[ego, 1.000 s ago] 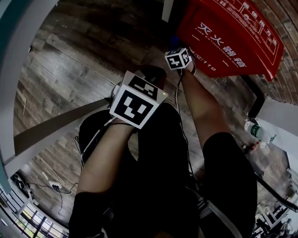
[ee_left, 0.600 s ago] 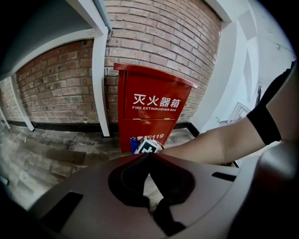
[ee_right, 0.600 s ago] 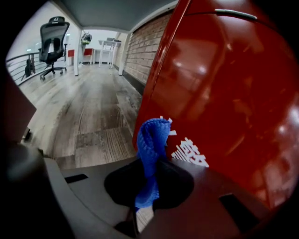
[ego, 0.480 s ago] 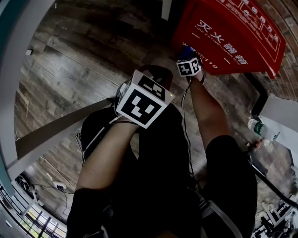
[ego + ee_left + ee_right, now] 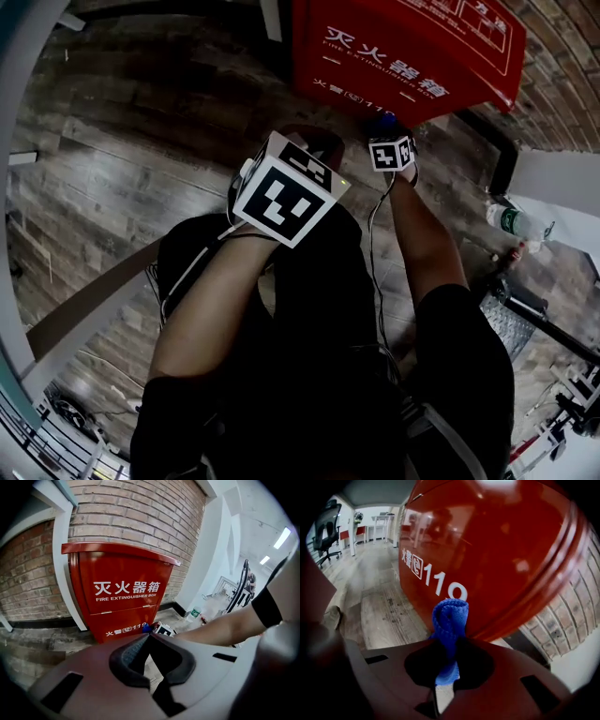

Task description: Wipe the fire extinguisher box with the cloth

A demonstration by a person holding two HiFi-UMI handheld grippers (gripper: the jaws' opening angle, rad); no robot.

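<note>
The red fire extinguisher box (image 5: 403,47) stands against the brick wall, its lower front filling the right gripper view (image 5: 487,550). My right gripper (image 5: 452,641) is shut on a folded blue cloth (image 5: 450,618), whose top sits at the box's lower front just below the "119" print. In the head view the right gripper's marker cube (image 5: 391,153) is at the box's bottom edge, the blue cloth (image 5: 384,122) poking out beyond it. My left gripper (image 5: 149,637) is held back from the box (image 5: 117,588), shut with nothing between its jaws.
A plastic water bottle (image 5: 516,223) lies on the wooden floor to the right of the box. A white pillar (image 5: 211,550) and a black baseboard are beyond it. An office chair (image 5: 326,522) stands far off to the left. Cables trail on the floor by my legs.
My right gripper has carried the cloth rightward along the box's lower front, past the "119" print. The left gripper has stayed about where it was.
</note>
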